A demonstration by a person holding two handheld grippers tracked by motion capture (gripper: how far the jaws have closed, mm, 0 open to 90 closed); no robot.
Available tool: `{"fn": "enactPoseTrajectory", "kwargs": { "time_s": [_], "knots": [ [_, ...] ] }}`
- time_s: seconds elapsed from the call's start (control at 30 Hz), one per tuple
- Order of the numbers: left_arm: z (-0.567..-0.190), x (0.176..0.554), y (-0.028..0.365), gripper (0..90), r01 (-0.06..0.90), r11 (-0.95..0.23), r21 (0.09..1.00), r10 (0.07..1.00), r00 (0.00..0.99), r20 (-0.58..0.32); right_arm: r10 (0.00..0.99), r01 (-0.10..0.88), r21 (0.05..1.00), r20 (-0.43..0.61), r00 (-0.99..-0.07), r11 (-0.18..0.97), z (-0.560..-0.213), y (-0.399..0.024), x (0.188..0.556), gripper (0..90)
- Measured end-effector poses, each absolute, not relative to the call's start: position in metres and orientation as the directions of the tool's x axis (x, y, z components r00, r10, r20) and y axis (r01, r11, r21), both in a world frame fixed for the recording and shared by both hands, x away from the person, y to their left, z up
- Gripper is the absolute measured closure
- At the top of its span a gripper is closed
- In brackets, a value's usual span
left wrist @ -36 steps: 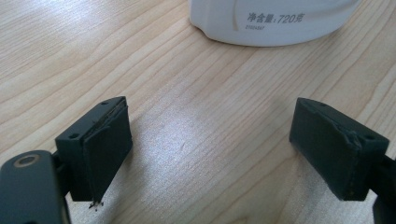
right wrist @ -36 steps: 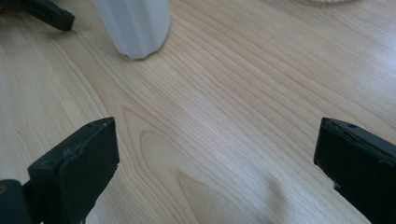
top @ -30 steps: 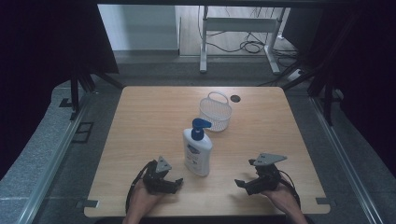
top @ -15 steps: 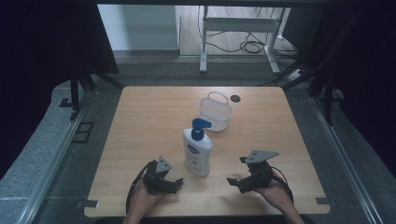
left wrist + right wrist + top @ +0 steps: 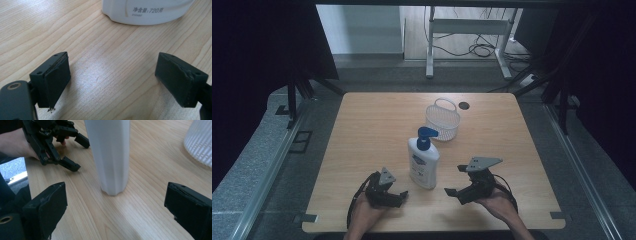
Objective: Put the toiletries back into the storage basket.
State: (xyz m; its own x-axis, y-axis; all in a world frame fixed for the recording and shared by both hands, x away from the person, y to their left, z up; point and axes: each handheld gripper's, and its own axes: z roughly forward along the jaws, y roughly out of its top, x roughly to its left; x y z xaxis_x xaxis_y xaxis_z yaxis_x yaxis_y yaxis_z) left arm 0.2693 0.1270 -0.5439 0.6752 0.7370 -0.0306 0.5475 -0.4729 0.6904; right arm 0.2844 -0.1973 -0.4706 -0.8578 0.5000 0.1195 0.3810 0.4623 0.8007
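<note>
On the wooden table, near its middle: one white pump bottle with a blue pump head, standing upright, label side turned toward the person's edge; printed characters and a volume figure legible at its base in the left gripper view. Behind the bottle, a little to its right and just apart from it: one white ribbed basket with a loop handle, its wall also seen at the upper right of the right gripper view. Behind the basket, close to the far edge of the table: one small dark round hole. Left of the bottle, near its base and not touching it: left gripper, resting low on the table in the person's left hand, jaws wide apart with bare wood between them; the same gripper appears beyond the bottle in the right gripper view. Right of the bottle, near but clear of it: right gripper, held in the right hand, lifted slightly off the table and aimed at the bottle's lower body; jaws wide apart, having just been closing a little, nothing gripped, the bottle standing ahead of them and untouched.
</note>
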Motion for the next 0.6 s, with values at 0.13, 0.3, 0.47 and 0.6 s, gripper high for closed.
{"fn": "enactPoseTrajectory", "kwargs": {
  "time_s": [0.13,0.3,0.47,0.6],
  "knots": [
    [-0.544,0.269,0.127,12.2,0.547,-0.475,0.689,0.736,0.676,-0.030,0.486,0.365,0.798,0.104,-0.868,0.480,-0.467,-0.189,0.287,4.3],
    [-0.544,0.269,0.127,12.2,0.547,-0.475,0.689,0.736,0.676,-0.029,0.476,0.364,0.800,0.113,-0.872,0.477,-0.462,-0.179,0.290,4.3],
    [-0.544,0.269,0.127,12.2,0.547,-0.475,0.689,0.736,0.676,-0.029,0.473,0.362,0.802,0.114,-0.874,0.476,-0.455,-0.167,0.295,5.5],
    [-0.544,0.269,0.127,12.2,0.547,-0.475,0.690,0.736,0.676,-0.029,0.474,0.362,0.802,0.113,-0.873,0.475,-0.450,-0.160,0.300,6.3]
  ]
}}
